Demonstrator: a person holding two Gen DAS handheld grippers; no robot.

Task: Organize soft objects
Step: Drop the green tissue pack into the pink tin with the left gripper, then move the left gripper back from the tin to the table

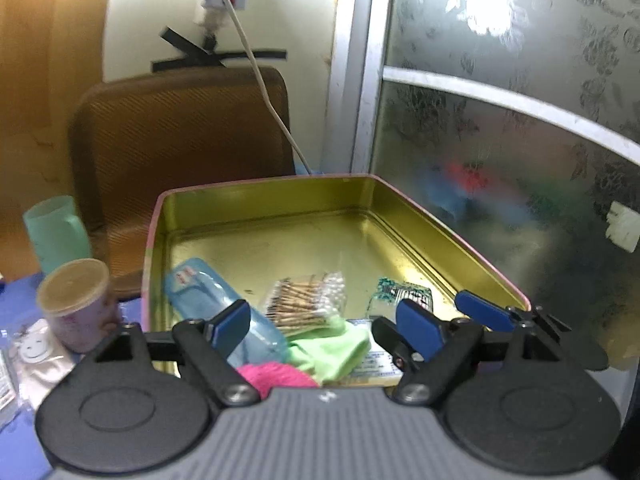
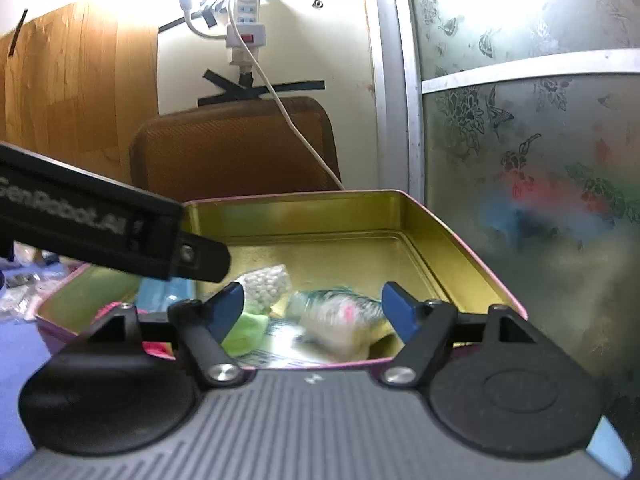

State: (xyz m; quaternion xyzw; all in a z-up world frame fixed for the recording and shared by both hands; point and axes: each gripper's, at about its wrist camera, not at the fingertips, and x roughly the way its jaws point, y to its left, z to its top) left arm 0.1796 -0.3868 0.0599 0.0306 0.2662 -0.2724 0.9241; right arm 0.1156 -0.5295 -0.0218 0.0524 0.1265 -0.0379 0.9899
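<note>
Left gripper (image 1: 324, 322) spread wide, blue-padded fingers (image 1: 230, 324) apart and grasping nothing, hovering over the near end of the tin box (image 1: 452, 236). Right gripper (image 2: 316, 308) likewise spread, fingers (image 2: 396, 312) released and empty, poised above the same near wall of the box; in the left wrist view, one blue pad of it visible just beside the box's near right corner.

Inside the box, a shallow rectangular tin with glossy gold interior and pink outer rim, clustered at the near end: a clear blue plastic pouch (image 1: 212, 300), smooth and shiny, at the left wall; a crinkled clear bag of cotton swabs (image 1: 306, 300), wooden sticks with white tips; a soft light-green cloth (image 1: 332, 346), folded, under the swabs' near edge; a fuzzy hot-pink item (image 1: 276, 376) touching the green cloth, at the near wall; a small packet with teal print (image 1: 404, 294) toward the right wall; a printed white card (image 1: 376, 364) lying flat beneath the cloth.

Outside the box, on the blue counter (image 1: 20, 300) near its left edge: a lidded pale plastic cup (image 1: 78, 302), a mint-green tumbler (image 1: 56, 232) behind it, a white smiley-face item (image 1: 36, 350) in satin-like wrapping.
</note>
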